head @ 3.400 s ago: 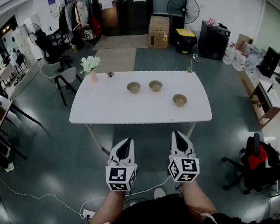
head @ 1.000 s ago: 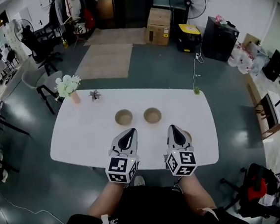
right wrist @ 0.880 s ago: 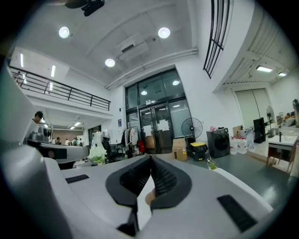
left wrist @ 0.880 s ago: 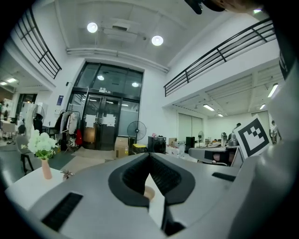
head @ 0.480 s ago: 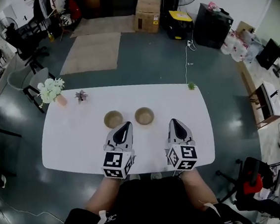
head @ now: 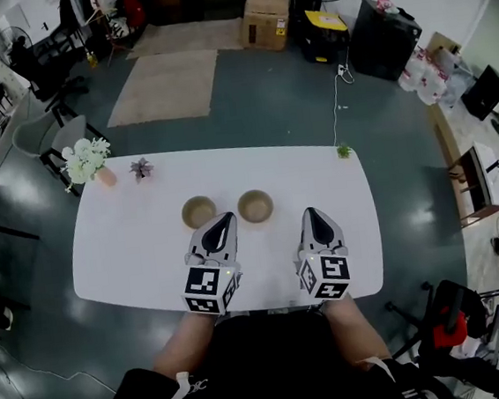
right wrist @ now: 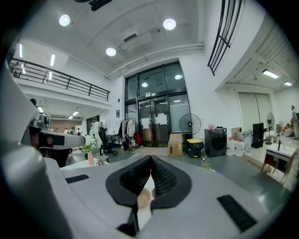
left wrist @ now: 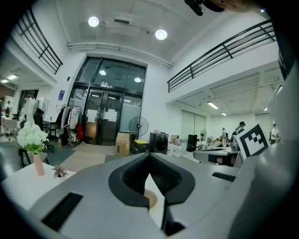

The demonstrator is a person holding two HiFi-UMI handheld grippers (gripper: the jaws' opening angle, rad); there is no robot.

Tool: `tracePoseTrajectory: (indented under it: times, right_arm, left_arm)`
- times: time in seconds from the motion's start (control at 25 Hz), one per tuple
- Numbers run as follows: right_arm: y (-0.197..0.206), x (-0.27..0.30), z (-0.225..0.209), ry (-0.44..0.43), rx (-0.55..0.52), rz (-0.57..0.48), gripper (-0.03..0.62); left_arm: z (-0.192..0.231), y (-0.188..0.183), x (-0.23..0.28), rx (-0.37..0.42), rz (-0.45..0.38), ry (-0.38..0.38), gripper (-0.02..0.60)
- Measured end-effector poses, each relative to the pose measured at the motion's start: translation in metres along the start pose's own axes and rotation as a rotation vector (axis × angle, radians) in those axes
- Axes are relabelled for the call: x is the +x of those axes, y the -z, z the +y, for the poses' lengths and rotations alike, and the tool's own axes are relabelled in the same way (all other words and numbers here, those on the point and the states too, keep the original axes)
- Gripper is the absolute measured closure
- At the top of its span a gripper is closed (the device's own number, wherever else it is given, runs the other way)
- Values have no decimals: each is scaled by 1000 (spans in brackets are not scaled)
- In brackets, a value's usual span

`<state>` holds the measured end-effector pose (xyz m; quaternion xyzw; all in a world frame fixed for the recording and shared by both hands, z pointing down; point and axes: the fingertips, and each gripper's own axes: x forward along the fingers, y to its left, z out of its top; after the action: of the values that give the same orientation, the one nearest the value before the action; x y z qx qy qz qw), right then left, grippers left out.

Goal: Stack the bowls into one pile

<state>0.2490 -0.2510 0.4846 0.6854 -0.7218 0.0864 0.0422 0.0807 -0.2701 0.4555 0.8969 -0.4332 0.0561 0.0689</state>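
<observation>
Head view: 2 bowls sit apart on table (head: pixel 122 252), not nested. Left bowl (head: pixel 198 212) is just left of left gripper (head: pixel 224 216) tips. Right bowl (head: pixel 255 206) is ahead, btwn both grippers. Right gripper (head: pixel 313 212): tan bowl edge (right wrist: pixel 144 198) shows low under its tips in right gripper view. Both jaw pairs together, nothing held. Stacking not begun; every pick & nest left.

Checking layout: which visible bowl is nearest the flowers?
The left bowl; the other bowl sits farther right, away from the flowers.
</observation>
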Motion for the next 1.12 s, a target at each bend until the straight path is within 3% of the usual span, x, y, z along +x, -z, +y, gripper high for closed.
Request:
tracePoseTrajectory:
  times: [0.16,0.24,0.32,0.52,0.96,1.12]
  right_arm:
    - [5,1,-5,-17,-1,8,557]
    - [6,1,-7,-32,6,4,418]
    - [9,0,-10,-25,4,8,367]
    - [27,-1,-13,-14,-13,50,341]
    - [174,-18,-20,-64,-128,485,336]
    - [219,-33,-19,-98,-219,663,336]
  left_arm:
    - [-6,3,9,-16,8,8,571]
    - [-11,3,12,-18,10,15,571]
    - [-14,5,14,-19,14,20,571]
    - [-17,13,16,-21,28,27,571]
    - [-35,27,16,-20,59,58,571]
    - [-36,32,16,-27,73,67,571]
